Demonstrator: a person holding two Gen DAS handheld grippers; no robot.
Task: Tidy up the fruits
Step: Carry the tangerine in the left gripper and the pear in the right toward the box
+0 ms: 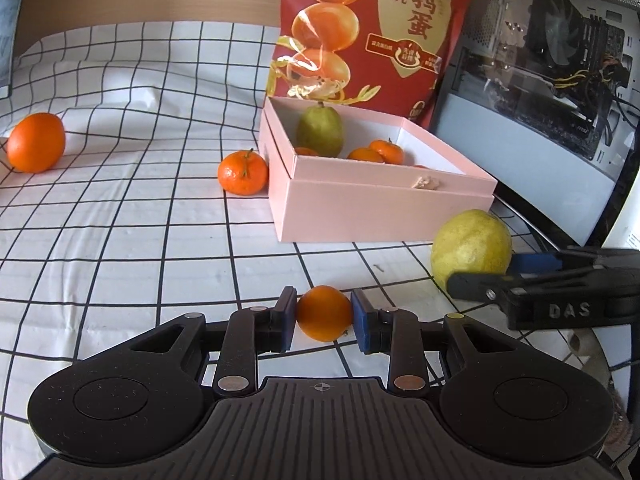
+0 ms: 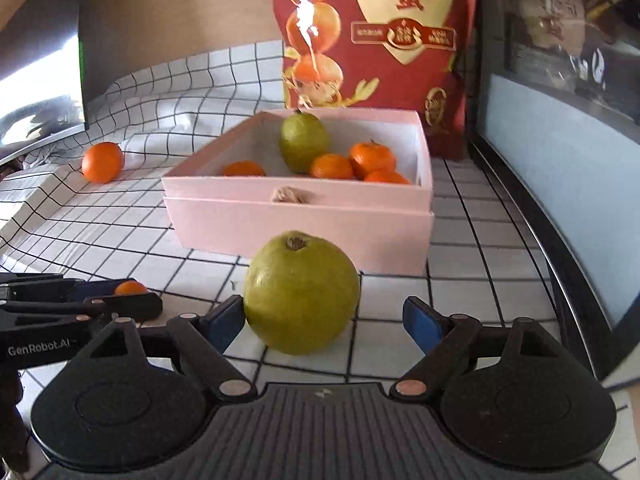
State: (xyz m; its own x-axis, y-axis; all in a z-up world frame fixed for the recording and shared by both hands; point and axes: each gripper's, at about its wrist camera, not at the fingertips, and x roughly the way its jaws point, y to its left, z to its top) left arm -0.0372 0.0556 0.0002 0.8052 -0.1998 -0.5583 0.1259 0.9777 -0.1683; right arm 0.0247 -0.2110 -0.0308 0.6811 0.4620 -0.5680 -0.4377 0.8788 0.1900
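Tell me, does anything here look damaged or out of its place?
Yes. The pink box has a small torn spot on its front rim, where brown card shows. Also, two oranges lie loose on the checked cloth outside the box, one of them far off at the left.

A table under a white cloth [image 1: 120, 220] with a black grid carries the fruit; on it lie a pink box [image 1: 380, 212], a red bag [image 1: 372, 32] standing behind the box, two oranges [image 1: 36, 142] [image 1: 243, 173] to its left, and a green pear [image 2: 302, 292] in front.
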